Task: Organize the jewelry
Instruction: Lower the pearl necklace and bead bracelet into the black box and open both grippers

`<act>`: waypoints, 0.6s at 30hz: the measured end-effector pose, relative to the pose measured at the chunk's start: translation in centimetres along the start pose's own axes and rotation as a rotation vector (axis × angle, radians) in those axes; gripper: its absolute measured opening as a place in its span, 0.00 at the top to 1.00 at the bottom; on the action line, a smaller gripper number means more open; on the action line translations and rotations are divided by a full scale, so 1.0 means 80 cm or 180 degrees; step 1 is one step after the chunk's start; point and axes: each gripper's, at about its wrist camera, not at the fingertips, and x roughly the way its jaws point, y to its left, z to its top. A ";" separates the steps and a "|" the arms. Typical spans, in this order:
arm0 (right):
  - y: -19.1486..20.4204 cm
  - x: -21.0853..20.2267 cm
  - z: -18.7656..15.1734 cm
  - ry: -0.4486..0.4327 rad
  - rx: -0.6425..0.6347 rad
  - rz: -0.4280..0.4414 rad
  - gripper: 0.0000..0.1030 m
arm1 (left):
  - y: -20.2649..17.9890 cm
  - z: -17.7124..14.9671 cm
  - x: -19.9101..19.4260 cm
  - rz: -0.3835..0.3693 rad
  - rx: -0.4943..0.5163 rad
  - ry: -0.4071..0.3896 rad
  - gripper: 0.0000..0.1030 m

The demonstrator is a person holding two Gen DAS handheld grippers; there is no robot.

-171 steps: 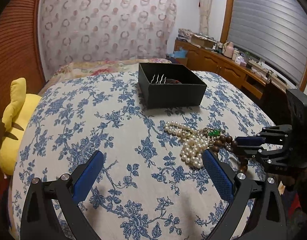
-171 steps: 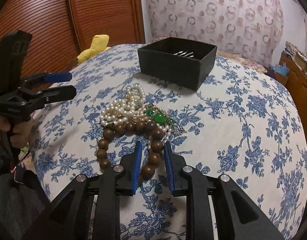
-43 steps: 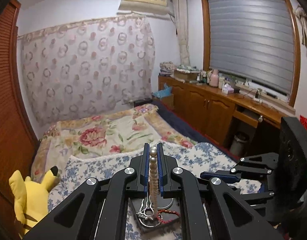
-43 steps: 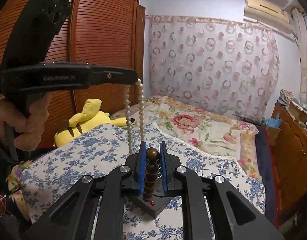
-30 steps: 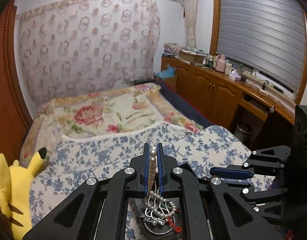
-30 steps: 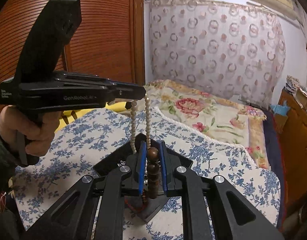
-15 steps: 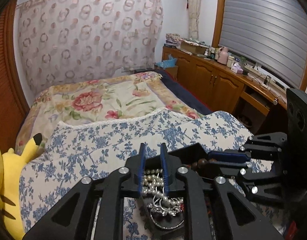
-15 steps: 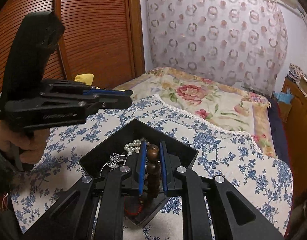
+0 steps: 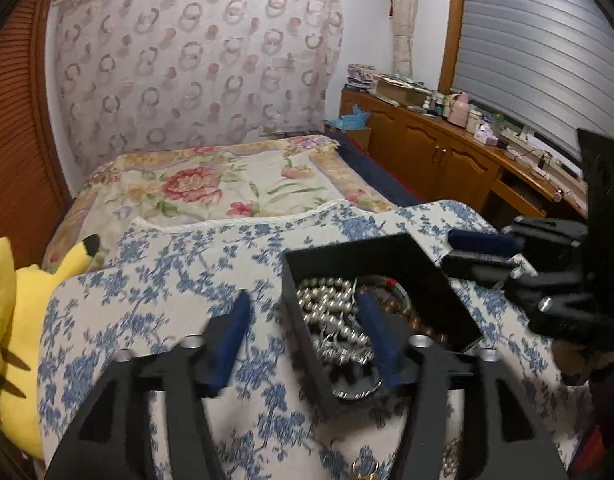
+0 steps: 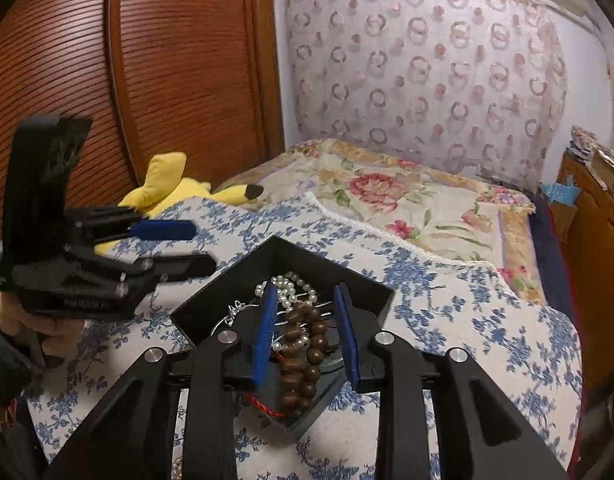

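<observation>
Pearls (image 9: 327, 312) lie in the black box (image 9: 307, 344) below my opening, empty left gripper (image 9: 303, 336); wooden beads (image 10: 307, 344) lie loose between my opening right gripper (image 10: 307, 320) fingers.

Right gripper (image 10: 309, 326): hovering over the black box (image 10: 359, 286), jaws opening, pads standing clear of the brown bead strand (image 10: 303, 354) lying between them. White pearl necklace (image 10: 285, 290) and silver pieces (image 10: 237, 314) lying inside the box. Box sitting on blue floral cloth (image 10: 467, 320). Left gripper (image 10: 179, 246): being held beside the box, jaws opening, nothing between them. Yellow plush toy (image 10: 175, 186) lying behind.
</observation>
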 end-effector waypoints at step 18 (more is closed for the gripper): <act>0.024 -0.071 -0.077 0.0035 0.0193 -0.0170 0.65 | -0.037 -0.078 -0.066 0.0129 -0.0012 -0.0009 0.10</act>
